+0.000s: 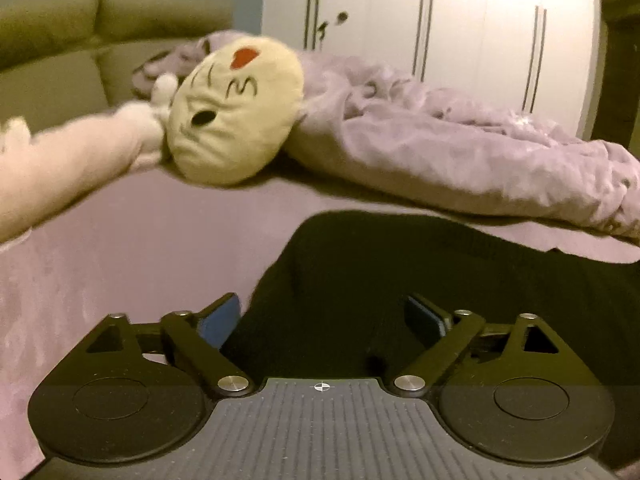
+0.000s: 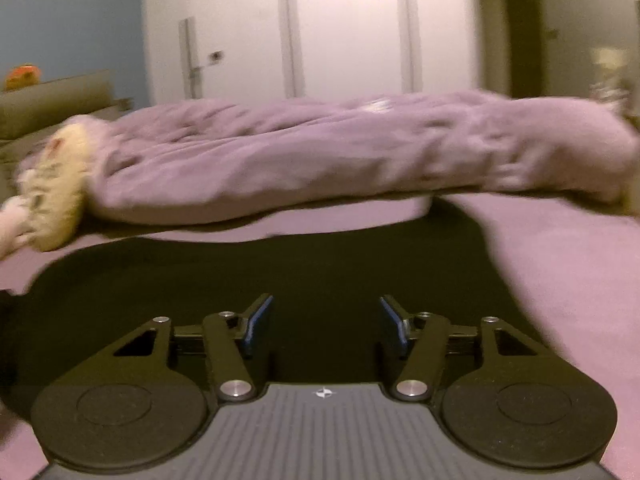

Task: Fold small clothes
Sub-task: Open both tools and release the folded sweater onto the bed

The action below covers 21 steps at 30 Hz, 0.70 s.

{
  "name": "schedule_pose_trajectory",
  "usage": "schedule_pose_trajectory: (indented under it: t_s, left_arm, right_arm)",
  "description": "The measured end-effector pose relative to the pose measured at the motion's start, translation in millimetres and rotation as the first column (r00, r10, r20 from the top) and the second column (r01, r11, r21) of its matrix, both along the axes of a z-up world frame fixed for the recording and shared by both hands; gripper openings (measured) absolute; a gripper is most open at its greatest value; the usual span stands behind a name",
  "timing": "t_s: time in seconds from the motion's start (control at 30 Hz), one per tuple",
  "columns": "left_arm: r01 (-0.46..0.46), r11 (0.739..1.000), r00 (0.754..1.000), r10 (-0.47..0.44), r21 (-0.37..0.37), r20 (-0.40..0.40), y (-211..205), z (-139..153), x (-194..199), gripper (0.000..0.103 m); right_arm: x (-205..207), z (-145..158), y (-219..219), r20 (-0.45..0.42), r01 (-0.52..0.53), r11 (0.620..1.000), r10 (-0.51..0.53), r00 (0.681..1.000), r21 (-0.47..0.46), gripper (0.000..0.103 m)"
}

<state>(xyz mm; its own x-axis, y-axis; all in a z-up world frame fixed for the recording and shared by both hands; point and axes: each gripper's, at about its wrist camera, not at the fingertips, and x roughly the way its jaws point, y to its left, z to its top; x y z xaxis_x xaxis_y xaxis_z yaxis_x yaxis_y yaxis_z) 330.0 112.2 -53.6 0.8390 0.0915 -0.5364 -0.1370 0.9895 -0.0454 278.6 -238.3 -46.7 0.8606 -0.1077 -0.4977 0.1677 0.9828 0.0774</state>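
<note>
— Hovering over the black garment (image 1: 400, 272), both pairs of tongs are released: the left tongs (image 1: 322, 320) gape wide and the right tongs (image 2: 326, 326) stand about half open, nothing between the blue pads (image 1: 218, 326).

— Where does the garment lie?

— Flat on the pink bed sheet (image 1: 120, 248), directly beneath and ahead of both tongs. Its edge curves away just past the left tongs' left pad.

— How would you do the next fold well?

— I'd pinch a single edge with each pair, lift evenly, and keep the cloth taut. It looks soft, matte and limp, likely to sag.

— Anything beyond?

— A crumpled lilac blanket (image 2: 320, 152) and a round cream plush cushion (image 1: 236, 116), fuzzy-looking.
</note>
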Motion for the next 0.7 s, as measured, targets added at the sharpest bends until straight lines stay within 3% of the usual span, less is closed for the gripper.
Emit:
schedule_pose_trajectory:
  t_s: [0.17, 0.27, 0.33, 0.43, 0.6, 0.67, 0.7]
  left_arm:
    - [-0.016, 0.997, 0.999, 0.012, -0.073, -0.053, 20, -13, 5, 0.095]
    - [-0.044, 0.994, 0.996, 0.036, -0.102, -0.076, 48, -22, 6, 0.095]
    - [-0.039, 0.990, 0.995, 0.027, -0.136, -0.094, 65, -24, 8, 0.095]
    - [-0.005, 0.978, 0.991, -0.022, -0.207, -0.129, 85, -27, 21, 0.095]
    - [0.092, 0.936, 0.963, -0.170, -0.339, -0.208, 103, -36, 57, 0.095]
    - [0.139, 0.907, 0.939, -0.249, -0.398, -0.239, 102, -43, 69, 0.095]
    - [0.150, 0.901, 0.927, -0.271, -0.407, -0.259, 99, -47, 73, 0.095]
  right_arm:
    - [32, -17, 23, -0.012, -0.088, 0.991, 0.089, 0.996, 0.104, 0.047]
    - [36, -39, 31, -0.079, -0.089, 0.996, 0.090, 0.993, 0.018, 0.045]
    - [32, -51, 38, -0.076, -0.128, 0.987, 0.121, 0.990, -0.096, 0.045]
    - [33, -53, 50, -0.089, -0.139, 0.973, 0.124, 0.988, -0.185, 0.046]
    - [17, -41, 45, -0.063, -0.126, 0.982, 0.118, 0.991, -0.142, 0.049]
    - [-1, -36, 40, -0.039, -0.113, 0.988, 0.109, 0.993, -0.110, 0.056]
    - [-9, -34, 37, -0.029, -0.096, 0.991, 0.093, 0.995, -0.094, 0.065]
